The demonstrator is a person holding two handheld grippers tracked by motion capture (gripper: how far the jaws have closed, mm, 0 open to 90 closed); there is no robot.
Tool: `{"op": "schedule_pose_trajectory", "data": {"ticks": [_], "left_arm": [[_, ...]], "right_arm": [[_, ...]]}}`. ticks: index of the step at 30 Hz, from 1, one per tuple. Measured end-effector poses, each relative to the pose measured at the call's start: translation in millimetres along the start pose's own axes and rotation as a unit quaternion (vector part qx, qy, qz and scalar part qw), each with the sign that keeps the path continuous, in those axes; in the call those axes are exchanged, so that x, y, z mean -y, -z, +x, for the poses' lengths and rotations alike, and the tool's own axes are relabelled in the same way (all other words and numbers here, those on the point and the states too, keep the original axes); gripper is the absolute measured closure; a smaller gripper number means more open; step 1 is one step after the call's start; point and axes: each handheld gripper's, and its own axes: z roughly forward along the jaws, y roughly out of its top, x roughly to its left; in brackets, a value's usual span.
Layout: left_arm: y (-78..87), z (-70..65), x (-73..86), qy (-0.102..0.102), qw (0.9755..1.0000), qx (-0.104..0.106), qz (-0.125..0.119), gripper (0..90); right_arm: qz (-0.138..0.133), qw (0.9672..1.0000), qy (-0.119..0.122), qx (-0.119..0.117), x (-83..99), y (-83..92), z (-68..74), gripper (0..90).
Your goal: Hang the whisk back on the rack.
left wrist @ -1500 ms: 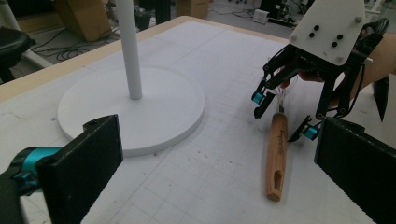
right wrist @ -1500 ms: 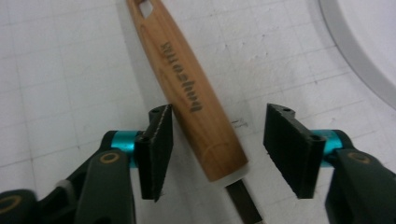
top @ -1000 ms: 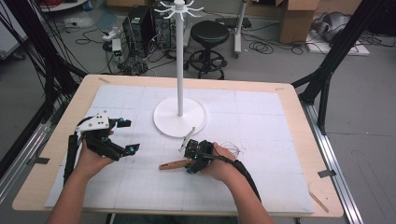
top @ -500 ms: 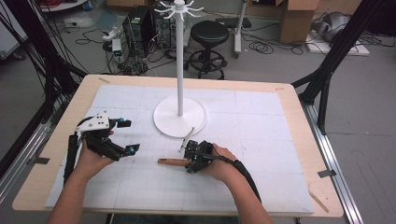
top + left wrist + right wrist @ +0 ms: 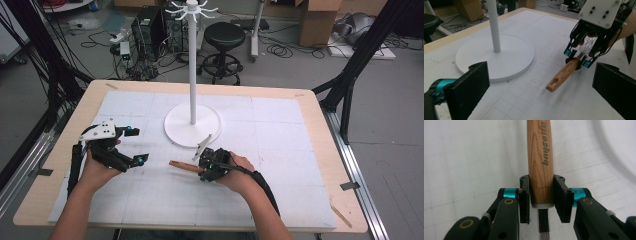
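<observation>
A whisk with a wooden handle (image 5: pixel 182 166) lies low over the white gridded mat (image 5: pixel 280 130), in front of the white hook stand (image 5: pixel 192 125). My right gripper (image 5: pixel 206 169) is shut on the handle near its wire end. Its jaws have just been closing, and in the right gripper view both pads (image 5: pixel 524 195) press the handle (image 5: pixel 540 157). The left gripper view shows the handle (image 5: pixel 564 75) pointing toward me, the right gripper (image 5: pixel 577 58) on it and the wire loops (image 5: pixel 589 46) behind. My left gripper (image 5: pixel 137 145) (image 5: pixel 539 85) rests at the mat's left, open with nothing between its jaws.
The stand's round base (image 5: pixel 496 60) and tall pole (image 5: pixel 192 65) rise mid-table, just beyond the whisk. The mat covers most of the wooden table (image 5: pixel 320 110). Behind the far edge are a black stool (image 5: pixel 225 35), a computer (image 5: pixel 149 25), cables and cardboard boxes.
The right gripper's jaws have narrowed onto the whisk handle, and the handle's free end has shifted slightly up the picture. The left hand and its gripper have stayed put.
</observation>
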Motion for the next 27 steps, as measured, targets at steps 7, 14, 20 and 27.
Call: {"op": "schedule_pose_trajectory", "data": {"ticks": [7, 14, 20, 27], "left_arm": [[1.4, 0.6, -0.4, 0.0, 1.0, -0.001, -0.002, 1.6], [1.6, -0.2, -0.6, 0.0, 1.0, -0.001, -0.002, 1.7], [2.7, 0.0, -1.2, -0.001, 1.0, -0.002, -0.004, 1.6], [3.2, -0.8, -1.5, -0.002, 1.0, -0.001, -0.003, 1.6]], "right_arm": [[-0.075, 0.9967, -0.023, 0.021, 3.6, 32.2, -10.3, 69.0], [-0.125, 0.9907, -0.035, 0.043, 5.4, 62.2, -19.9, 69.1], [-0.155, 0.9856, -0.042, 0.055, 4.0, 82.1, -27.2, 69.3], [-0.189, 0.9788, -0.052, 0.059, 4.4, 98.5, -34.4, 69.3]]}}
